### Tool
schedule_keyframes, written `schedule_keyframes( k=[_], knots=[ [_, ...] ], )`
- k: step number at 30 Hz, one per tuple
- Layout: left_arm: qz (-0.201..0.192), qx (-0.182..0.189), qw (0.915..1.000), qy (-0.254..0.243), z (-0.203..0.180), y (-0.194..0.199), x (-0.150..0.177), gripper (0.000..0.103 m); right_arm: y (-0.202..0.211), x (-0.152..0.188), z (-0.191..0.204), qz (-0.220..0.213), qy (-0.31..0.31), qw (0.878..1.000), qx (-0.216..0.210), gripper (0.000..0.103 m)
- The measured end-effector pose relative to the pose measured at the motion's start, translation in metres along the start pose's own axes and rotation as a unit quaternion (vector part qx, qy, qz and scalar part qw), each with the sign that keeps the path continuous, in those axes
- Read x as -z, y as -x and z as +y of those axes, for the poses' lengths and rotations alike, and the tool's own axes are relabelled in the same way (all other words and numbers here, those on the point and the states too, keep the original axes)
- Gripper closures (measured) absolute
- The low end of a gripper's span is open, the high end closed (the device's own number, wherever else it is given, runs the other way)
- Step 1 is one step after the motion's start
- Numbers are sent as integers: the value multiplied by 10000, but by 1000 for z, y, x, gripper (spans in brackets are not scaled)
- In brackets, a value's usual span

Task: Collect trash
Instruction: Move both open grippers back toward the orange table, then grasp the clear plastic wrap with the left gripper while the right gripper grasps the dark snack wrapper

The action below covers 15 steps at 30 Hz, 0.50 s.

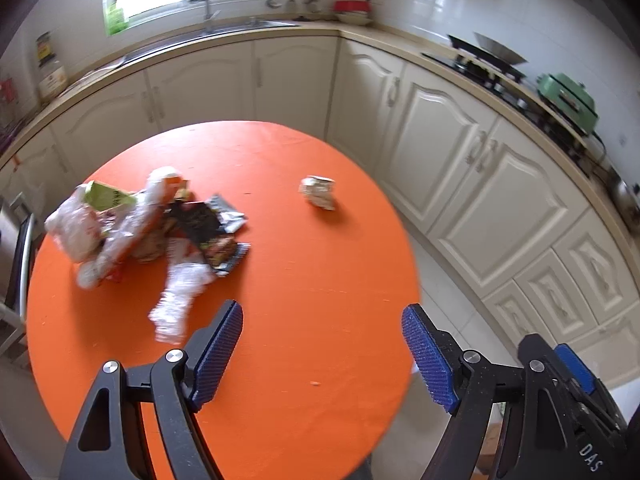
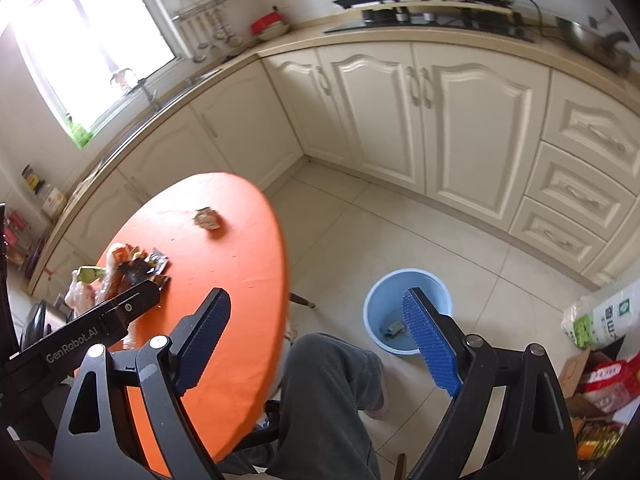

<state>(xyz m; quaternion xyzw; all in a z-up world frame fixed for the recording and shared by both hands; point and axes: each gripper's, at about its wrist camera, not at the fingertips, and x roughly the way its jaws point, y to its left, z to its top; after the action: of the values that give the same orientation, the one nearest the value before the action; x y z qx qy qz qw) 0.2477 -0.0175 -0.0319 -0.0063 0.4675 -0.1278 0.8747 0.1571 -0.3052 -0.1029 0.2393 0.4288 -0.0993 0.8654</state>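
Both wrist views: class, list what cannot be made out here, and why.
- Pile of wrappers, left wrist view: motion blur; printing unreadable.
- Same pile, right wrist view: the left gripper's body covers its near part.
- Blue bucket, right wrist view: a finger of the right gripper covers part; the scrap inside is too small to identify.

Both tools are built alike — the left gripper (image 1: 322, 354) and the right gripper (image 2: 318, 338) each have matte black linkage arms with triangular cut-outs and round silver screw heads at the pivots. Their fingers (image 1: 218, 354) carry blue pads with a fine ribbed, cross-hatched texture. White lettering marks the black bodies — "GenRobot.AI" along one, and "DAS" on another. The person's leg (image 2: 324, 396) is clad in dark grey-green trousers, with a pale shoe (image 2: 380, 402) below.
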Motion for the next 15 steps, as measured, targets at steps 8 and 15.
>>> schedule_keyframes(
  k=[8,15],
  knots=[
    [121,-205,9980,592,54,7,-17,25,-26,-4,49,250,419,9984,-297,13],
    [367,-247,9948,922,85,-16,-38,25,-55,-5,83,523,763,9949,-411,13]
  ],
)
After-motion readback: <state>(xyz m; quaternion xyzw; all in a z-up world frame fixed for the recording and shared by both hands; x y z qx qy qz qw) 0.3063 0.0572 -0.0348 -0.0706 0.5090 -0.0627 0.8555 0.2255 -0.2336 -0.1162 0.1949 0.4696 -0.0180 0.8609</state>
